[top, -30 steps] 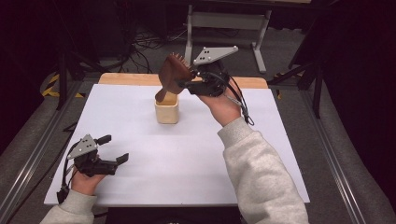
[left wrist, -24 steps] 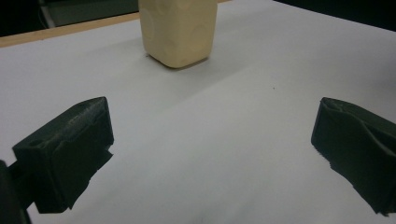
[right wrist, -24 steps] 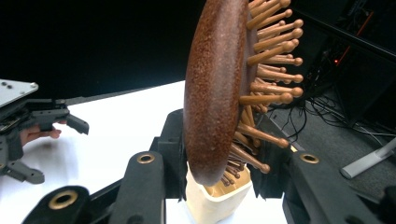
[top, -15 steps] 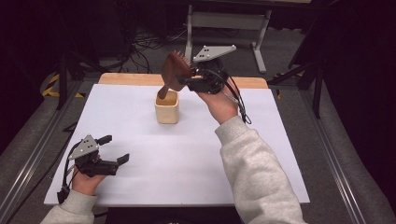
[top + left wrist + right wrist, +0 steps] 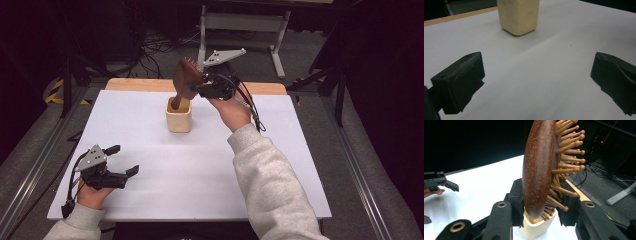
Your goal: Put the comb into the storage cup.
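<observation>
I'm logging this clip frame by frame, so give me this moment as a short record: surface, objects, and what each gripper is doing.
surface: white table top
hairbrush: brown wooden, pin bristles, tilted, handle end down in the cup
cup: cream, upright, toward the far side of the table
right gripper: shut on the hairbrush head, raised above the cup
left gripper: open, holding nothing, low at the near left corner
left hand: holding that gripper, apart from the cup
</observation>
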`<action>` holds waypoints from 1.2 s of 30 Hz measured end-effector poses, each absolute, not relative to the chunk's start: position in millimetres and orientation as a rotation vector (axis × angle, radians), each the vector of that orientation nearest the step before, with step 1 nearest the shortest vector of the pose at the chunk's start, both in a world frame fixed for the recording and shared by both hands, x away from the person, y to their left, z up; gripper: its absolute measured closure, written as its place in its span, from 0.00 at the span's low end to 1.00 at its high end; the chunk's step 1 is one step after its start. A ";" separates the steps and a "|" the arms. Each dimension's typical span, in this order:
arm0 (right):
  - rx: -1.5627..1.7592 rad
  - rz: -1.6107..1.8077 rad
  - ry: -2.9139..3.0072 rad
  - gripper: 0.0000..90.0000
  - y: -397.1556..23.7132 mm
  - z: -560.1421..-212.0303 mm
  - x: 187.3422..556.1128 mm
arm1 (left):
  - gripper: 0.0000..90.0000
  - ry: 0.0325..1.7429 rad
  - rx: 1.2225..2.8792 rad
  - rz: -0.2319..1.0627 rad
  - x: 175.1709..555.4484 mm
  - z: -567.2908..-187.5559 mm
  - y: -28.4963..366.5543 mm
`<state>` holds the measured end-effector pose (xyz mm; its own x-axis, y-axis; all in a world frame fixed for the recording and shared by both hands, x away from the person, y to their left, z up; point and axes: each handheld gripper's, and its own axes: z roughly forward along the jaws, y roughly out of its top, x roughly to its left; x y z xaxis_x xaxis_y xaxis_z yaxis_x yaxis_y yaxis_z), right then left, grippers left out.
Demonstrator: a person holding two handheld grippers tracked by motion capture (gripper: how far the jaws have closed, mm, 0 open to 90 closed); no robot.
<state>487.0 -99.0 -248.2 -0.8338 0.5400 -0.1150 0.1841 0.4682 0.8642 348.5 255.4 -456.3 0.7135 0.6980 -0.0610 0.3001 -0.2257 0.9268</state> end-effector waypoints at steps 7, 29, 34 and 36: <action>0.638 1.298 2.373 0.69 -94.8 -255.9 495.3 | 0.00 0.782 1.814 0.450 348.4 -456.2 256.0; 0.688 1.240 2.461 0.68 -81.2 -281.5 514.5 | 0.00 0.779 1.813 0.445 348.4 -456.2 256.0; 0.688 1.235 2.478 0.68 -79.2 -284.4 516.8 | 0.00 0.778 1.814 0.442 348.5 -456.2 255.9; 0.693 1.230 2.480 0.68 -78.5 -285.5 517.6 | 0.00 0.776 1.814 0.438 348.6 -456.3 255.8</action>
